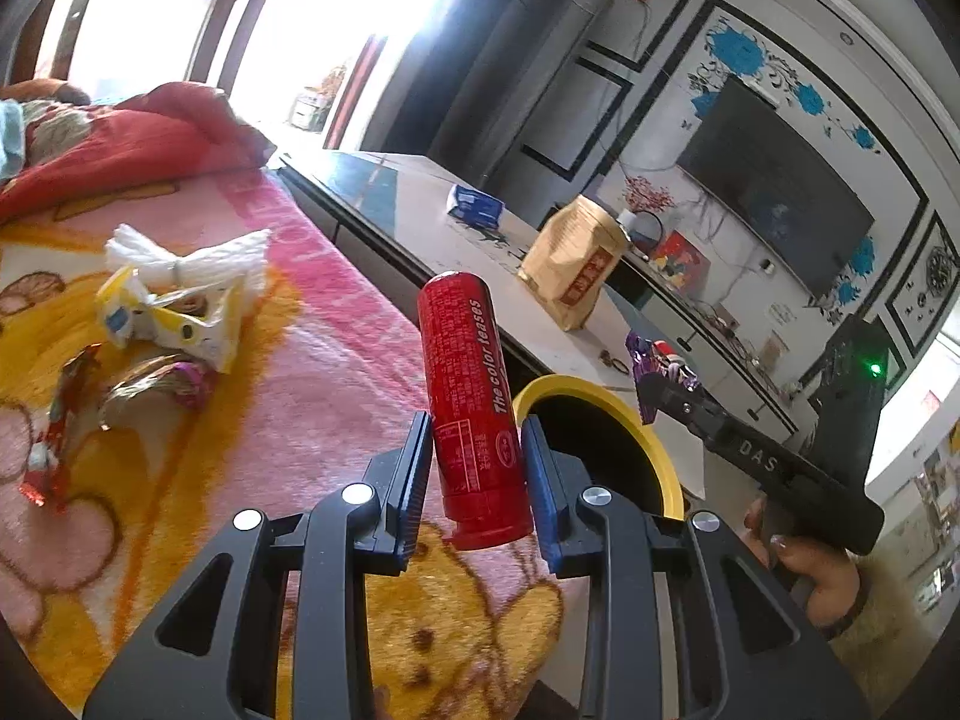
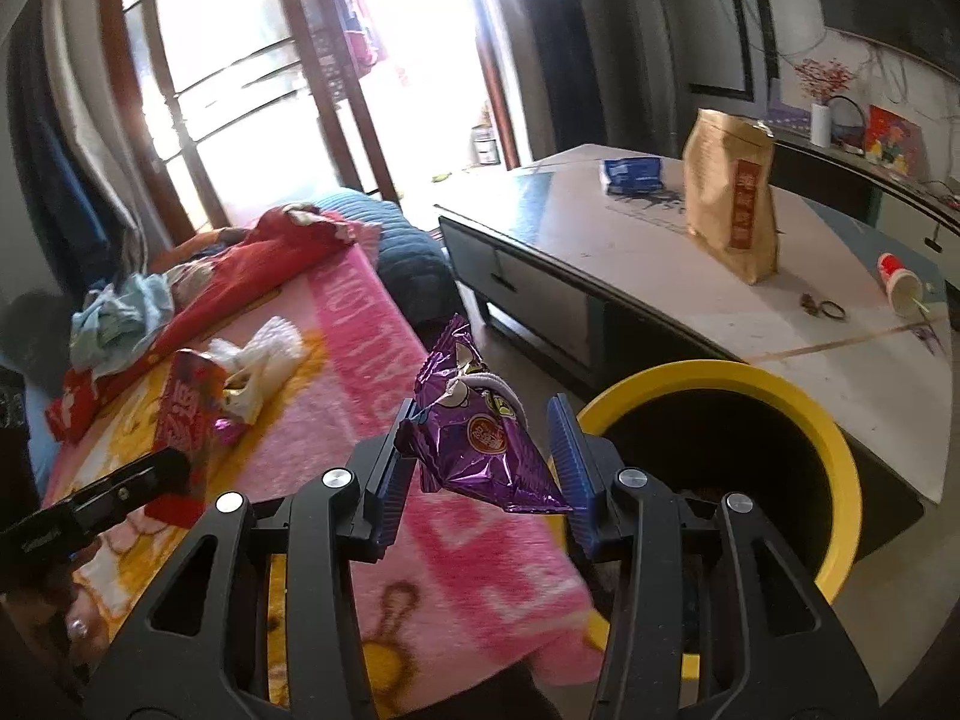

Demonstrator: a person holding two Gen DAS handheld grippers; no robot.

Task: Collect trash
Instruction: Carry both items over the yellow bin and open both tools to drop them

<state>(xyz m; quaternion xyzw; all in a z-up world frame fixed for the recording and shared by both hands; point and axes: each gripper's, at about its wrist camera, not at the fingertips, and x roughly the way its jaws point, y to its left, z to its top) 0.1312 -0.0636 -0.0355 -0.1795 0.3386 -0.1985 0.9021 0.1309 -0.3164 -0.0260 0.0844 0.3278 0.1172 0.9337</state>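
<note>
Left gripper (image 1: 477, 474) clamped red tube (image 1: 474, 414) over blanket (image 1: 336, 372) edge, just beside bin (image 1: 600, 390). Right gripper (image 2: 480, 456) clamped purple wrapper (image 2: 480, 444) near bin (image 2: 840, 456) rim. Best: carry both fully past rim before releasing; wrappers (image 1: 168, 312) remained mid-blanket.

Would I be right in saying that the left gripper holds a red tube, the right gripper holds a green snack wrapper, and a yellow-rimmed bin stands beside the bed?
Not quite: the snack wrapper in the right gripper is purple, not green, as the right wrist view shows. The rest stands: the left gripper holds the red tube, and the yellow-rimmed bin stands beside the bed.
</note>
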